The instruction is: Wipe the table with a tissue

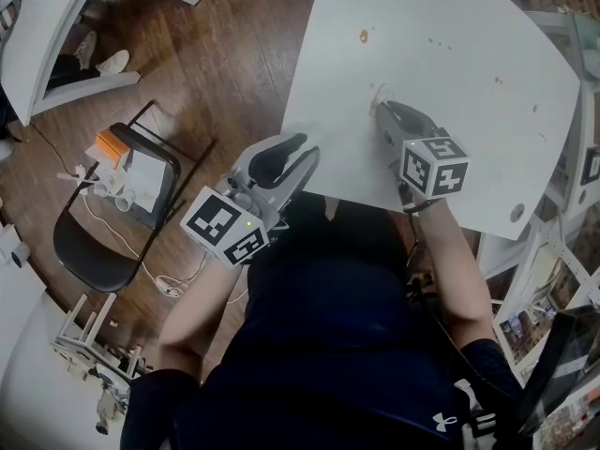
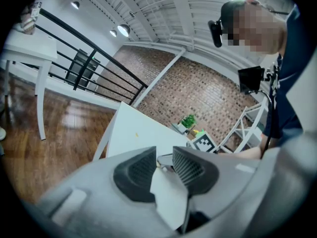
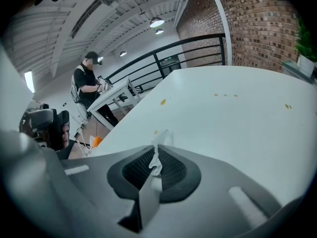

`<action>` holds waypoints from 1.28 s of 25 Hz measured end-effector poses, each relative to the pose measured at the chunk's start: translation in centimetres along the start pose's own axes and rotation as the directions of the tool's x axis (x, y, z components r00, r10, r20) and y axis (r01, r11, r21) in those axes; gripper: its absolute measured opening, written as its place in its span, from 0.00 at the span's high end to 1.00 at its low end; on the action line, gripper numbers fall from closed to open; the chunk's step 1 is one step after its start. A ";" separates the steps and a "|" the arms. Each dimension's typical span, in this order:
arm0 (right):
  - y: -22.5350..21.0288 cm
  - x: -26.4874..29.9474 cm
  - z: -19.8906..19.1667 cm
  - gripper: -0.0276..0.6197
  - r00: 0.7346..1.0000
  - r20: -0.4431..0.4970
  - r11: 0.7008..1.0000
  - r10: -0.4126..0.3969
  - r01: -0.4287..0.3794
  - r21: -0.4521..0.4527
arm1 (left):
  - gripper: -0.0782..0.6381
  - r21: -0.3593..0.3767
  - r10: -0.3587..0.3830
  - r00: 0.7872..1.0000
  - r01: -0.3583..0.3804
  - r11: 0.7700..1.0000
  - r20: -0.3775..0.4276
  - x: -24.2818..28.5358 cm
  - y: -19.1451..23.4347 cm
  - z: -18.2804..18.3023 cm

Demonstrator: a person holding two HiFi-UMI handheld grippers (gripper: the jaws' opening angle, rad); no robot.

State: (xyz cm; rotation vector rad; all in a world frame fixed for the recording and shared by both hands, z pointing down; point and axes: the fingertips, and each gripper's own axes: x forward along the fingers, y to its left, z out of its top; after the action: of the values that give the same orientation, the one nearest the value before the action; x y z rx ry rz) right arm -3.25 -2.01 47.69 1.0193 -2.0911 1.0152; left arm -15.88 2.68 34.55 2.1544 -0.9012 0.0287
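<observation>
Head view, table (image 1: 450, 92): it is white, with a brown spot (image 1: 364, 36) on the far part and some smaller dots (image 1: 497, 81) to the right.
Head view, right gripper (image 1: 382, 111): it is low over the near part of the table. A small pale bit just ahead of its tips is, I think, the tissue (image 1: 381, 96).
Head view, left gripper (image 1: 307, 146): it is at the left edge of the table, apart from the tissue.
Left gripper view, jaws: they stand a little apart, and I see nothing pinched between the pads. The right gripper shows through the gap, across the table.
Right gripper view, jaws: they are pressed together on the tissue, which is a thin twisted strip between the pads.
Right gripper view, tissue direction: its long axis runs along the jaws. The free end sticks out past the tips and points toward the table top, with the brown spot further on.
Right gripper view, contact: I cannot tell whether the free end touches the surface.
Step in hand (my judgement): wiping with the right gripper; the spots are not yet reached.
How to do it well (my judgement): bring the tips down until the tissue, and not the hard jaws, meets the table. Press lightly and make long strokes toward the spots. Very little tissue shows, so the jaws may scrape the table or the strip may slip out.
</observation>
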 end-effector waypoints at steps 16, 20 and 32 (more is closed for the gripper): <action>0.6 1.8 2.1 0.92 1.000 -0.006 0.998 0.020 -0.020 -0.062 | 0.75 -0.008 0.034 0.999 -0.034 0.999 0.023 -1.0 0.8 0.5; 0.4 1.9 2.4 0.92 1.000 -0.006 0.998 0.023 -0.023 -0.058 | 0.75 -0.009 0.047 0.999 -0.047 0.999 0.027 -1.4 0.9 0.6; -0.8 2.3 3.8 0.92 1.000 0.016 0.999 0.024 -0.023 -0.043 | 0.75 -0.003 0.047 0.999 -0.047 0.999 0.024 -0.6 0.5 0.7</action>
State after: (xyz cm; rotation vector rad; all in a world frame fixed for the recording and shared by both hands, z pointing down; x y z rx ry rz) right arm -4.49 -6.32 47.75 0.9873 -2.1335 0.9731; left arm -16.80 2.38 34.17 2.1352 -0.9651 0.0246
